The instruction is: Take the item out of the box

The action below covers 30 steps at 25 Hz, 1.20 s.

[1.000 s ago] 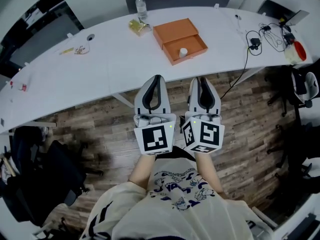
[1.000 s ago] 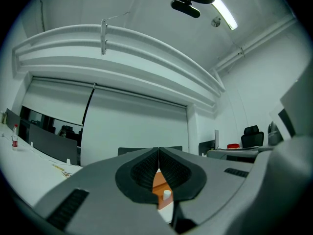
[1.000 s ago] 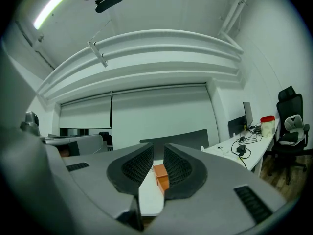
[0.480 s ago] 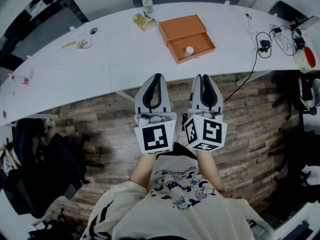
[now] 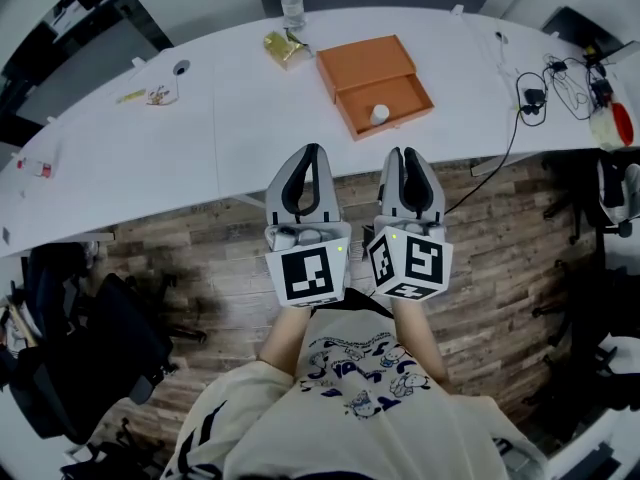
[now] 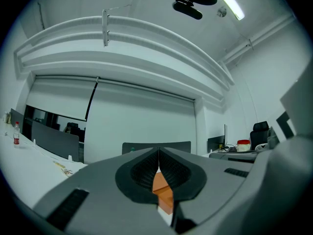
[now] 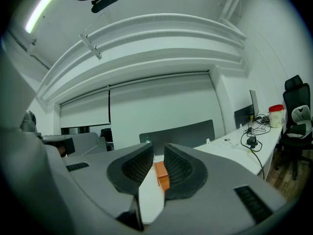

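An orange box [image 5: 362, 63] lies on the white table [image 5: 200, 138], its drawer [image 5: 400, 96] pulled out toward me. A small white round item [image 5: 379, 115] sits in the drawer. Both grippers hover over the wooden floor close to my body, short of the table edge and pointing at the box. The left gripper [image 5: 312, 149] is shut and empty; in its own view the left gripper [image 6: 158, 154] shows the box [image 6: 163, 190] through the slit below its tips. The right gripper [image 5: 403, 153] is shut with nothing held. In its view the right gripper [image 7: 157, 153] frames the box [image 7: 161, 175].
A water bottle [image 5: 291, 3] and a yellow packet [image 5: 283, 48] stand left of the box. Cables [image 5: 535, 83] and a red-lidded jar [image 5: 612, 123] are at the table's right end. Small items [image 5: 158, 95] lie far left. Black chairs [image 5: 85, 318] stand on the floor at left.
The head view has shifted slightly, so the table and box sit a little lower and further right in the picture. Both grippers stay shut in the same place near my body.
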Tool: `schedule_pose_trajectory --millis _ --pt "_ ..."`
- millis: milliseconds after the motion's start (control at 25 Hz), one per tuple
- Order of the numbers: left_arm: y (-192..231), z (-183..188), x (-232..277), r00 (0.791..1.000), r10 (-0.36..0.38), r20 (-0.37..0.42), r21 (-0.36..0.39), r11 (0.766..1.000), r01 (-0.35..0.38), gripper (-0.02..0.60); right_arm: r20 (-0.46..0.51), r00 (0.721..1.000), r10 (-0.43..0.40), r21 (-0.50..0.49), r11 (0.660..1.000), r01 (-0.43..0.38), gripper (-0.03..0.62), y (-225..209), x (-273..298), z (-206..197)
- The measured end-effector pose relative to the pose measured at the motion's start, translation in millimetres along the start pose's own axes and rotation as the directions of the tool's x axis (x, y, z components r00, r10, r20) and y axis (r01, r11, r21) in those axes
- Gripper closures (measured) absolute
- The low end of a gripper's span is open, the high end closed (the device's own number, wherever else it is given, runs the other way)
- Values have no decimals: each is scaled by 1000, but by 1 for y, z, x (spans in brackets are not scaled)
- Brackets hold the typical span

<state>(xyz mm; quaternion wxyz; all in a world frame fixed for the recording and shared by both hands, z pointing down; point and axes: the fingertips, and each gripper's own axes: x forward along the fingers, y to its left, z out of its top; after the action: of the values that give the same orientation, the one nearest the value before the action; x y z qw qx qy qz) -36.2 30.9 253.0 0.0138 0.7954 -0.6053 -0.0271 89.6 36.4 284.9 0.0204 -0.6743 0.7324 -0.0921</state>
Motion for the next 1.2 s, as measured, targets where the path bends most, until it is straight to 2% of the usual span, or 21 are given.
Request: schedule_pose_trajectory --millis 840,1200 --pt "22 -18 124 998 -52 -42 -17 999 51 563 -54 996 -70 -2 998 70 530 -30 114 -4" --pt "30 -36 163 991 -104 -79 -23 995 102 563 -89 989 -117 6 993 118 531 -39 148 -17"
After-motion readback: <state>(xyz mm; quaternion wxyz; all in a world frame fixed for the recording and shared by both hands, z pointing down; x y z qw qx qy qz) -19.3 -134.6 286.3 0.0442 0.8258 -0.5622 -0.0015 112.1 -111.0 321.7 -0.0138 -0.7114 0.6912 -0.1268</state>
